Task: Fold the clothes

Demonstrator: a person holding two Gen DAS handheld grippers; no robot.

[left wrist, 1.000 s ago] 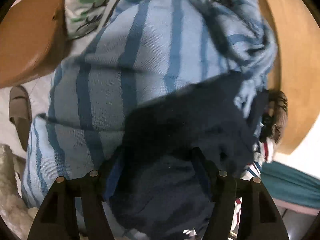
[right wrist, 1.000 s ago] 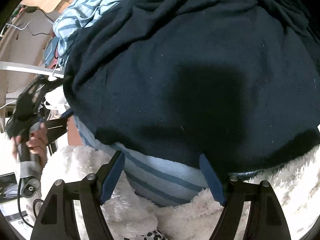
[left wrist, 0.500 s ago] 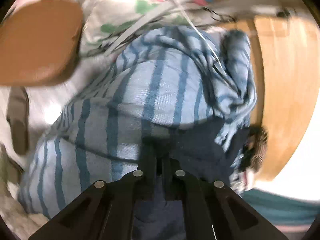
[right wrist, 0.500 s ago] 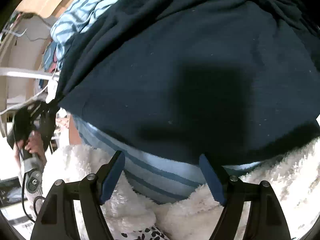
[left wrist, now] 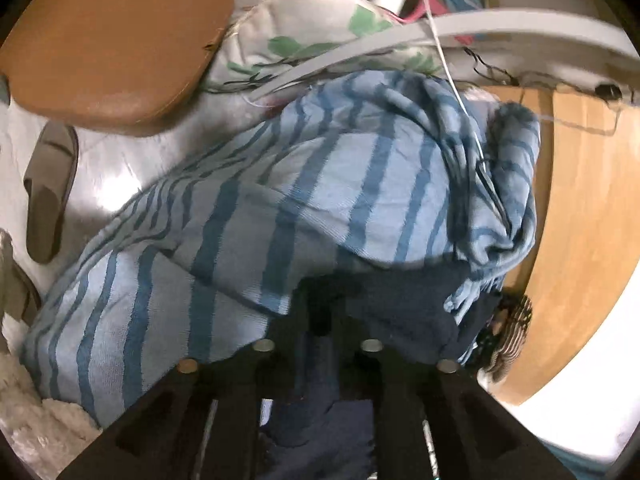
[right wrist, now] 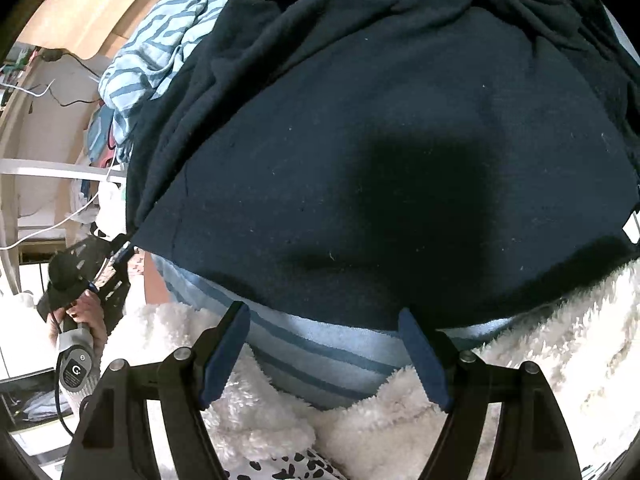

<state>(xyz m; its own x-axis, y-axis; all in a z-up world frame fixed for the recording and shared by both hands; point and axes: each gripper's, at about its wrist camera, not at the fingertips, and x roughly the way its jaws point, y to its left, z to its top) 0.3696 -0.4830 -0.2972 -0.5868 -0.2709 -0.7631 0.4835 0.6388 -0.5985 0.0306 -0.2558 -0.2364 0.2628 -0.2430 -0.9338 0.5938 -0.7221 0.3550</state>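
Only one mark I can read

From my right wrist camera I make out a single round logo with a "G"-like letter on the grey handle [right wrist: 74,372] that the person's hand [right wrist: 86,312] is gripping at the left edge. I find no readable text or numbers on the clothes or anywhere in my left wrist camera.

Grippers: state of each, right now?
Left gripper: jaws opening, navy garment corner between them.
Right gripper: open, holding nothing.
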